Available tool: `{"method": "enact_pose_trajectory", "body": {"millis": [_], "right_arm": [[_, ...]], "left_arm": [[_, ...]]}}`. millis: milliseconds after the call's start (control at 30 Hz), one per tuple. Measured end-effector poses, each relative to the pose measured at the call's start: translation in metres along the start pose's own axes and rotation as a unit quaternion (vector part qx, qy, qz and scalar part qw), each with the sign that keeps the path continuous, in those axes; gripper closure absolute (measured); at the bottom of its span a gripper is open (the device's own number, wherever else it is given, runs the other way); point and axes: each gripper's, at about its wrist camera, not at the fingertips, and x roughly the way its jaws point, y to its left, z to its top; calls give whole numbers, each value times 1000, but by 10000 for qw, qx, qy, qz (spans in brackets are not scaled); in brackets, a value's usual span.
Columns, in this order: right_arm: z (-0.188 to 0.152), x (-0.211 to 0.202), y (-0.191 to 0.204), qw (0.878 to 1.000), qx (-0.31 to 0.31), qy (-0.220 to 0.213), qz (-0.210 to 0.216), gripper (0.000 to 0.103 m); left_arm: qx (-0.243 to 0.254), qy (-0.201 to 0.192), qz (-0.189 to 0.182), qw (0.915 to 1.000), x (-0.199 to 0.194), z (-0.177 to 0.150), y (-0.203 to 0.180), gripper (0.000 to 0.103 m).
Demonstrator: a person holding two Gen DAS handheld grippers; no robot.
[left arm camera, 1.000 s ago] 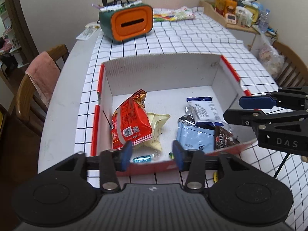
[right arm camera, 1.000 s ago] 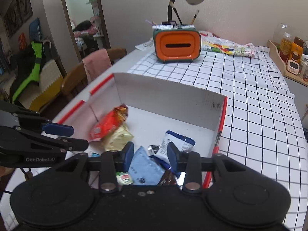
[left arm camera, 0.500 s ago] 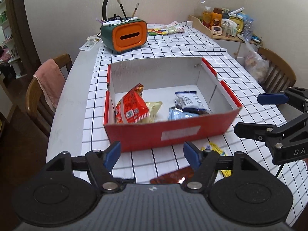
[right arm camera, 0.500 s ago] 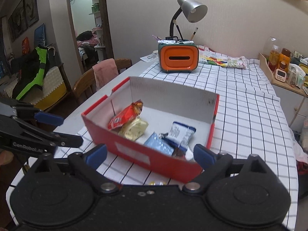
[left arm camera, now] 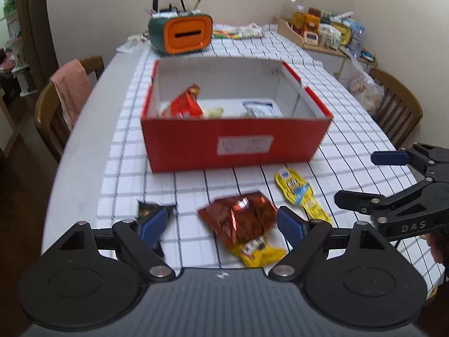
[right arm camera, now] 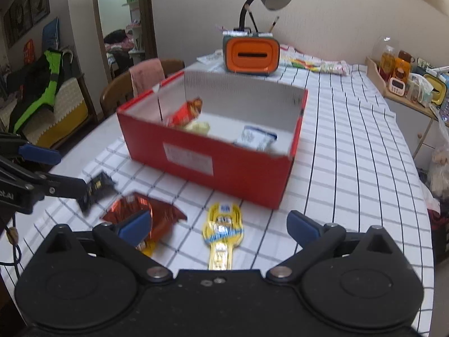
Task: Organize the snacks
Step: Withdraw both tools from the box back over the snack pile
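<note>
Both tongs, left (left arm camera: pixel 221 226) and right (right arm camera: pixel 219 226), have just been opening and stand apart, empty, above loose snacks (left arm camera: pixel 241 221) on the counter (left arm camera: pixel 84 151); the red box (left arm camera: pixel 233 140) sits at twelve o'clock.

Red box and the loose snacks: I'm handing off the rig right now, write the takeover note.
Left hand-held gripper: open, jaws have just been opening, holding nothing, poised over the copper-red foil bag.
Right hand-held gripper: open, jaws just opened wide, empty, above the yellow packet.
Red box: on the checked cloth, already holding a red bag, a pale yellow pack and a white-and-blue pack.
Left to do: the foil bag, the yellow packet and a small dark packet lie on the cloth in front of the box; move them in.
</note>
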Motion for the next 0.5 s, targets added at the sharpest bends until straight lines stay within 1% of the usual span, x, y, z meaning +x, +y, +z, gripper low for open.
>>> {"method": "enact_pose_trajectory", "body": {"millis": [133, 233, 367, 500], "right_arm": [[-15, 11, 4, 9997, -148, 174, -70, 0], [-24, 20, 5, 9992, -216, 322, -128, 1], [-34, 32, 6, 9982, -280, 525, -109, 1], [-39, 44, 5, 9970, -341, 698, -69, 2]], "left_arm": [[-98, 301, 19, 9995, 15, -10, -9, 18], [-181, 515, 112, 9984, 28, -17, -14, 18], [-378, 903, 176, 9950, 48, -26, -20, 18], [-476, 1133, 258, 9921, 65, -28, -26, 18]]}}
